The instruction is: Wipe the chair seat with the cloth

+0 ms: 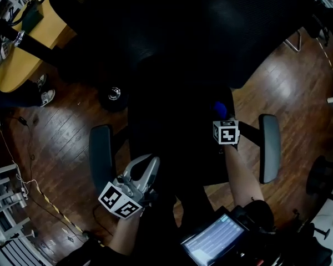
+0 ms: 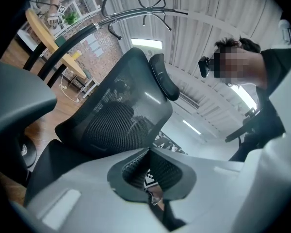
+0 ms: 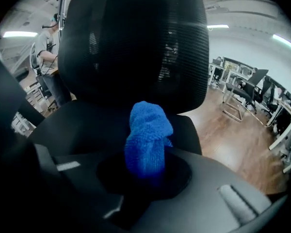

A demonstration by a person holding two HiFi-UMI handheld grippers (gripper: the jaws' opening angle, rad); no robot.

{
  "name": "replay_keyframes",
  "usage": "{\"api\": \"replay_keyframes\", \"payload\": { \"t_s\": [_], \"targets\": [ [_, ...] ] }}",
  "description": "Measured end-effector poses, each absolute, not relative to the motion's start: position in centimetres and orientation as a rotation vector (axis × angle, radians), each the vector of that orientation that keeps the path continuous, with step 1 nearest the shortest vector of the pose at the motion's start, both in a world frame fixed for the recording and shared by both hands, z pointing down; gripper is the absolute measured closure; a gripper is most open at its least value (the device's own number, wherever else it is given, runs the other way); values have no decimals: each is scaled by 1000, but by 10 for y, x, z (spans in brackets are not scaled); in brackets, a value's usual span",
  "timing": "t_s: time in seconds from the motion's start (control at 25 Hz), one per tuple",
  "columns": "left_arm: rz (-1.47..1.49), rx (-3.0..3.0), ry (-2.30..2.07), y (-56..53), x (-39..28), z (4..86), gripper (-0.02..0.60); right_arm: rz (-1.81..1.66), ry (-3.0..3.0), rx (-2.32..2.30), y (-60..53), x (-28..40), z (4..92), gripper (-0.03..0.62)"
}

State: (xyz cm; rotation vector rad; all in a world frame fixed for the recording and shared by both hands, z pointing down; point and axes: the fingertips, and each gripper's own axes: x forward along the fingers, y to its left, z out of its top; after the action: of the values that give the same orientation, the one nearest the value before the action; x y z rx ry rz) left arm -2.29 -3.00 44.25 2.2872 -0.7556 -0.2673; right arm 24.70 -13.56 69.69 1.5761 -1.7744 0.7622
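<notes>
The right gripper (image 1: 221,118) grasps the blue cloth (image 3: 146,135) in its jaws above the seat (image 3: 87,125). The left gripper (image 1: 150,164), jaws clenched on nothing, is near the seat's left edge.

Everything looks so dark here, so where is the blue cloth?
Right gripper view: the blue cloth is pinched in the right gripper, over the chair seat, facing the backrest.

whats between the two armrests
The black chair seat, with the right gripper holding the blue cloth over it, in the head view.
</notes>
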Motion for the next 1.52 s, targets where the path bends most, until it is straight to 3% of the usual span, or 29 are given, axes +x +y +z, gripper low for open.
{"api": "replay_keyframes", "payload": {
  "t_s": [0.48, 0.96, 1.12, 1.32, 1.52],
  "targets": [
    [-295, 2282, -790, -29, -27, 438, 591, 740, -1771, 1579, -131, 249, 693, 549],
    [-347, 2257, -903, -25, -56, 432, 591, 872, -2231, 1140, -113, -36, 666, 549],
    [-355, 2252, -940, -22, -65, 432, 591, 927, -2251, 958, -77, -99, 675, 549],
    [-364, 2250, -959, -14, -75, 431, 591, 876, -2264, 1001, -72, -98, 689, 549],
    [-357, 2260, -941, -10, -69, 433, 591, 887, -2173, 1116, -76, -40, 701, 549]
  ]
}}
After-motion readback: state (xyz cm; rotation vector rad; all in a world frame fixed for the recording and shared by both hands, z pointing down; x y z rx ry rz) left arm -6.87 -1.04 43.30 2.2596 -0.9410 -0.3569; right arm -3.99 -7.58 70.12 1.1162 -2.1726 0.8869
